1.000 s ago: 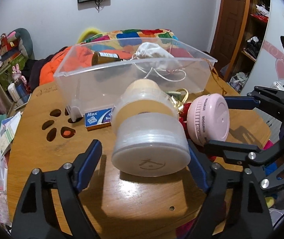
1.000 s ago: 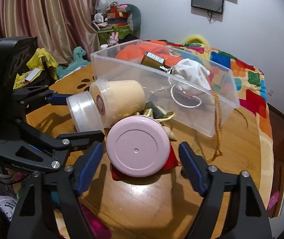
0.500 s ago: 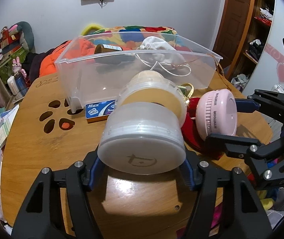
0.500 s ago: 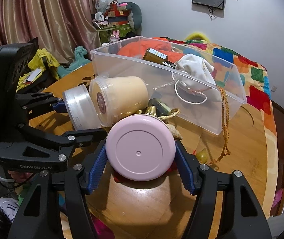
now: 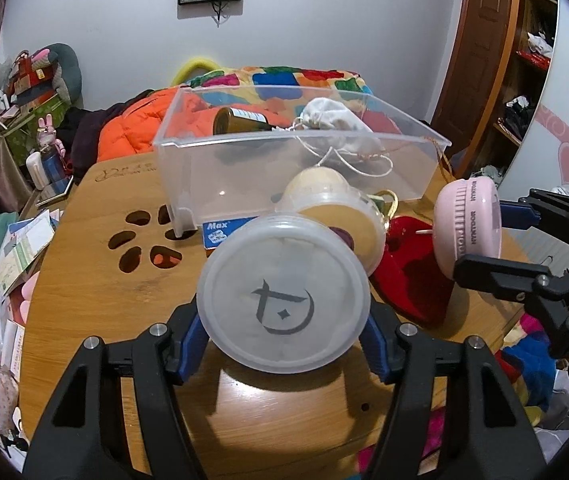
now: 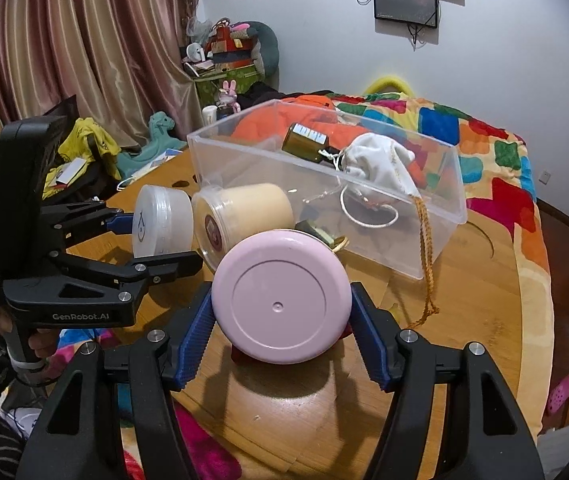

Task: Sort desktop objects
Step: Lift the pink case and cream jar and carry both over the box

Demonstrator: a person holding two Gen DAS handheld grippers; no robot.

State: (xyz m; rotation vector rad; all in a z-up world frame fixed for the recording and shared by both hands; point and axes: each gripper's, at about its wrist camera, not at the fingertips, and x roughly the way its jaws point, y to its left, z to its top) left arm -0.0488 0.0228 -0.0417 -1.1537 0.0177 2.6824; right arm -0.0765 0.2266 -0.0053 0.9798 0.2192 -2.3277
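- The white round tub (image 5: 283, 295) is in your left gripper (image 5: 283, 330). The blue pads (image 5: 192, 334) press on its two sides, and it is up off the wooden table (image 5: 96, 292). Its lid has a dark mark and faces the camera.
- The pink round tin (image 6: 281, 300) is in your right gripper (image 6: 280, 330). The blue pads (image 6: 196, 330) squeeze it from both sides, and it is lifted too.
- From the left camera, you see the pink round tin (image 5: 466, 225) to the right of the white tub, held sideways.
- The cream tub (image 6: 244, 220) lies on its side on the table, just behind the two things you hold. It is right in front of the clear box (image 6: 436, 216).
- The clear box sits on the table. Inside it lie a brown bottle (image 6: 304, 143) and a white cloth bag (image 6: 376, 164) with a string.
- A braided cord (image 6: 424, 256) hangs over the box's front wall down to the table.
- A red thing (image 5: 412, 276) lies on the table under the pink tin.
- A blue "Max" box (image 5: 217, 233) sits by the front of the clear box.
- The table has paw-shaped holes (image 5: 144, 246) on the left.
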